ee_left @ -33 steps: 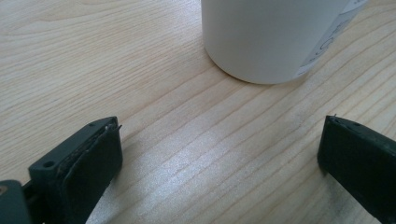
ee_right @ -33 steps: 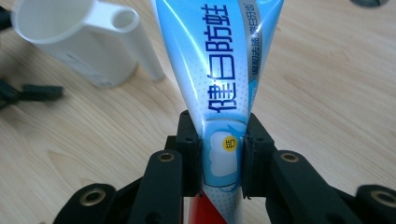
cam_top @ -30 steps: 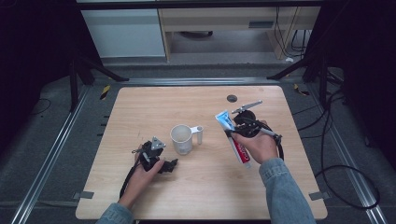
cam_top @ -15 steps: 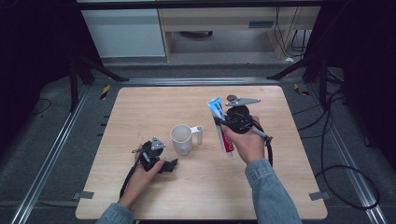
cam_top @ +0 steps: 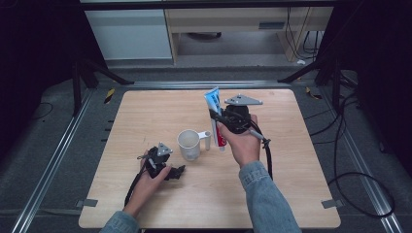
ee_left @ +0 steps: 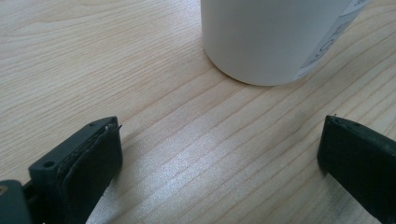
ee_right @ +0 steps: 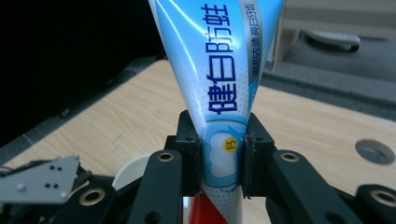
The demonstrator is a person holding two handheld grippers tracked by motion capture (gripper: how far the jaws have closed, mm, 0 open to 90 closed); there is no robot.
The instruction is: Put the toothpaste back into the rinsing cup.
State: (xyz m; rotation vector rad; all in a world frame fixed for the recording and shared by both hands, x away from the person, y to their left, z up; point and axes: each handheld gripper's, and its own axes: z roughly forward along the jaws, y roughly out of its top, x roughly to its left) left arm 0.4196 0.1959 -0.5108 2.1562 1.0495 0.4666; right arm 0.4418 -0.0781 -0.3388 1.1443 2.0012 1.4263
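Toothpaste tube [ee_right: 219, 93] raised upright, Chinese lettering

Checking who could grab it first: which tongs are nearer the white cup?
Left. The left tongs rest open just short of the white cup; the right tongs hold a toothpaste tube raised beyond it.

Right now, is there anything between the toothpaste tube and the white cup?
Nothing visible. The right gripper holds the toothpaste tube upright, just right of the white cup, with its lower end beside the cup's handle. The cup's mouth looks open. The left gripper rests open on the table, in front of the cup.
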